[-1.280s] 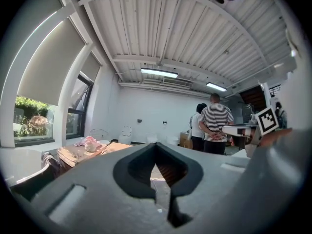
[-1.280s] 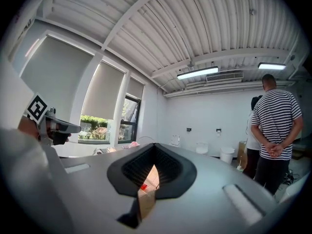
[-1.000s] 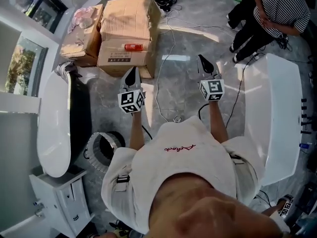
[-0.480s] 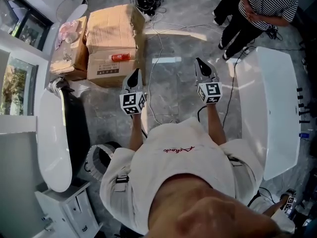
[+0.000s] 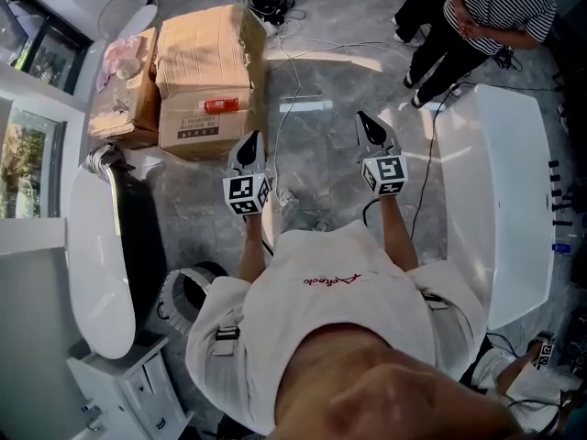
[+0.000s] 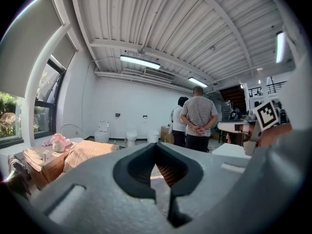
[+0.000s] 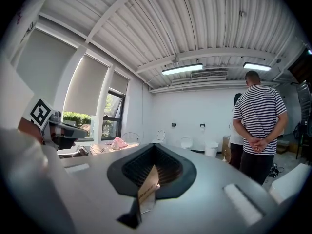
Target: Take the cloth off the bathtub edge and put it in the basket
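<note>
Head view: the long white bathtub (image 5: 92,246) lies along the nine o'clock side of the floor. A dark cloth (image 5: 139,232) hangs over its edge. A round silvery basket (image 5: 188,293) stands on the floor at about five o'clock of the cloth, just beside the tub, and its dark inside shows no cloth that I can make out. The left gripper (image 5: 247,147) and the right gripper (image 5: 369,126) are held out toward twelve o'clock, over bare floor. The cloth is at eight o'clock of the left gripper, well apart from it.

Left gripper view: the jaws are clenched together on nothing. Brown cardboard boxes (image 6: 73,152) sit at nine o'clock, and a person in a striped shirt (image 6: 199,123) stands at one o'clock.

Right gripper view: the jaws are pressed together too. A small tan slip (image 7: 147,189) sits at their seam; I cannot tell if it is pinched or stuck on.

By my reading, nothing of the task is done. Reaching the cloth, gripping it, carrying it and dropping it in the basket all remain.
</note>
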The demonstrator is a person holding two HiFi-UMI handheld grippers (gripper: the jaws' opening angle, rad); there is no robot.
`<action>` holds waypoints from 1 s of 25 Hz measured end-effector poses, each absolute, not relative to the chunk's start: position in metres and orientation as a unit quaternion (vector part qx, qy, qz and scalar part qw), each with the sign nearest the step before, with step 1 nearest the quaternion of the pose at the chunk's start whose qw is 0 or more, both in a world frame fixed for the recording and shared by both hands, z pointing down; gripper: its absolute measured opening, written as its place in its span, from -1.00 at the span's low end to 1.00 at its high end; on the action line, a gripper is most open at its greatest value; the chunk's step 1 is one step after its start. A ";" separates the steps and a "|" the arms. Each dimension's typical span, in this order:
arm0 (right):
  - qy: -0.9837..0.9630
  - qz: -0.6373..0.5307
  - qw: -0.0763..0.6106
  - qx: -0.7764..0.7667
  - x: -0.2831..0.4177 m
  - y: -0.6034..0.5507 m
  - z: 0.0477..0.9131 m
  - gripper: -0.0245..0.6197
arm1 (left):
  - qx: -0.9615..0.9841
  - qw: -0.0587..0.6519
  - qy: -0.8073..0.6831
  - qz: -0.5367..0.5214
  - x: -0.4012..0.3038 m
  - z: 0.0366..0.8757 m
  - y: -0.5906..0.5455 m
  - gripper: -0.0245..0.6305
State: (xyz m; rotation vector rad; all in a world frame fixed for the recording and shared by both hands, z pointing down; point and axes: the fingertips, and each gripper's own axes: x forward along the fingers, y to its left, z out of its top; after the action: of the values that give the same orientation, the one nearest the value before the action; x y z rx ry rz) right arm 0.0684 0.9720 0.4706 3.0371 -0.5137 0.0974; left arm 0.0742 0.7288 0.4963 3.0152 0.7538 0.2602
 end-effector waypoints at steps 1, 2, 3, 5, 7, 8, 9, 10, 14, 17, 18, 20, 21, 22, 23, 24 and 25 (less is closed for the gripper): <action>-0.168 0.031 0.033 0.985 0.073 0.969 0.470 -0.91 | 0.967 0.012 0.242 0.084 0.079 0.498 0.727 -0.93; -0.169 0.030 0.036 0.985 0.079 0.967 0.470 -0.91 | 0.966 0.014 0.243 0.084 0.085 0.500 0.726 -0.93; -0.169 0.030 0.038 0.984 0.084 0.965 0.470 -0.91 | 0.966 0.016 0.243 0.083 0.091 0.501 0.725 -0.93; -0.169 0.032 0.039 0.984 0.098 0.961 0.470 -0.91 | 0.966 0.018 0.245 0.084 0.105 0.503 0.723 -0.93; -0.167 0.037 0.039 0.985 0.114 0.959 0.469 -0.91 | 0.965 0.020 0.248 0.086 0.122 0.501 0.721 -0.93; -0.167 0.040 0.039 0.984 0.123 0.957 0.468 -0.91 | 0.965 0.020 0.248 0.087 0.131 0.499 0.720 -0.93; -0.167 0.042 0.039 0.984 0.132 0.955 0.468 -0.91 | 0.965 0.018 0.248 0.086 0.140 0.498 0.717 -0.93; -0.167 0.042 0.040 0.984 0.141 0.952 0.468 -0.91 | 0.965 0.016 0.247 0.085 0.149 0.496 0.713 -0.93; -0.168 0.040 0.042 0.984 0.182 0.938 0.468 -0.91 | 0.967 0.015 0.241 0.079 0.189 0.494 0.694 -0.93; -0.166 0.036 0.042 0.985 0.208 0.929 0.466 -0.91 | 0.967 0.026 0.242 0.077 0.215 0.492 0.684 -0.93; -0.164 0.034 0.042 0.985 0.216 0.926 0.464 -0.91 | 0.967 0.027 0.243 0.075 0.224 0.490 0.681 -0.93; -0.159 0.031 0.044 0.986 0.233 0.923 0.458 -0.91 | 0.966 0.025 0.247 0.070 0.242 0.482 0.675 -0.93; -0.155 0.030 0.045 0.986 0.241 0.921 0.455 -0.91 | 0.966 0.024 0.249 0.067 0.251 0.479 0.673 -0.93; -0.152 0.029 0.046 0.987 0.247 0.919 0.454 -0.91 | 0.966 0.024 0.250 0.064 0.259 0.477 0.670 -0.93; -0.150 0.028 0.048 0.987 0.254 0.917 0.452 -0.91 | 0.965 0.025 0.252 0.063 0.267 0.475 0.667 -0.93; -0.149 0.027 0.050 0.987 0.260 0.914 0.451 -0.91 | 0.965 0.027 0.253 0.061 0.275 0.473 0.663 -0.93; -0.148 0.026 0.052 0.987 0.266 0.911 0.448 -0.91 | 0.965 0.029 0.255 0.059 0.283 0.471 0.660 -0.93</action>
State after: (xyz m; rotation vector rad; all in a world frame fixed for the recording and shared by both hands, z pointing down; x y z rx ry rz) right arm 0.2659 0.9109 0.4484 3.0028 -0.4504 0.0796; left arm 0.2830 0.6599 0.4710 2.9751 0.7865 0.1812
